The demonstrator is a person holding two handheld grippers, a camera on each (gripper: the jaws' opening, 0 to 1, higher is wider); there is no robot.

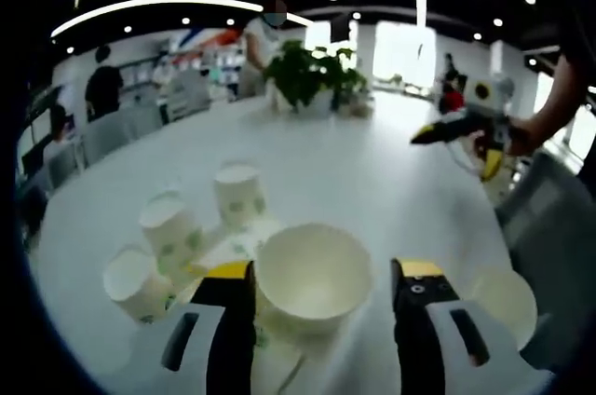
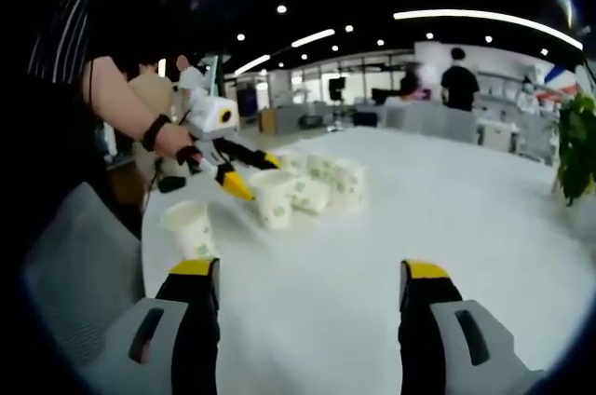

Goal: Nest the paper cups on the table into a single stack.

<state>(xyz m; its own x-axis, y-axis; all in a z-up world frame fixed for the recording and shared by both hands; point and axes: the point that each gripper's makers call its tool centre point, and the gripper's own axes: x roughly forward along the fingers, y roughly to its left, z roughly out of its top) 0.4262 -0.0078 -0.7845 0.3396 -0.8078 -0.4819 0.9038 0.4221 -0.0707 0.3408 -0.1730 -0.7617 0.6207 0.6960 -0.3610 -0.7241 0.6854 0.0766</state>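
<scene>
A white paper cup (image 1: 312, 269) with green print sits between my left gripper's (image 1: 323, 276) jaws, its mouth toward the camera. The jaws stand wide on either side of it, with a small gap at the right jaw. Three more cups (image 1: 170, 232) stand upside down to the left, and another cup (image 1: 507, 302) stands alone at the right. The right gripper view shows my left gripper (image 2: 251, 174) at the cup (image 2: 275, 199) in front of the cluster of cups (image 2: 326, 181). My right gripper (image 2: 310, 274) is open over bare table, and is seen from afar (image 1: 458, 151) in a hand.
The round white table (image 2: 447, 218) carries a potted plant (image 1: 312, 74) at its far side. A lone cup (image 2: 191, 227) stands near the table's edge by a grey chair (image 2: 74, 265). Another chair (image 1: 549, 227) is at the right. People stand in the background.
</scene>
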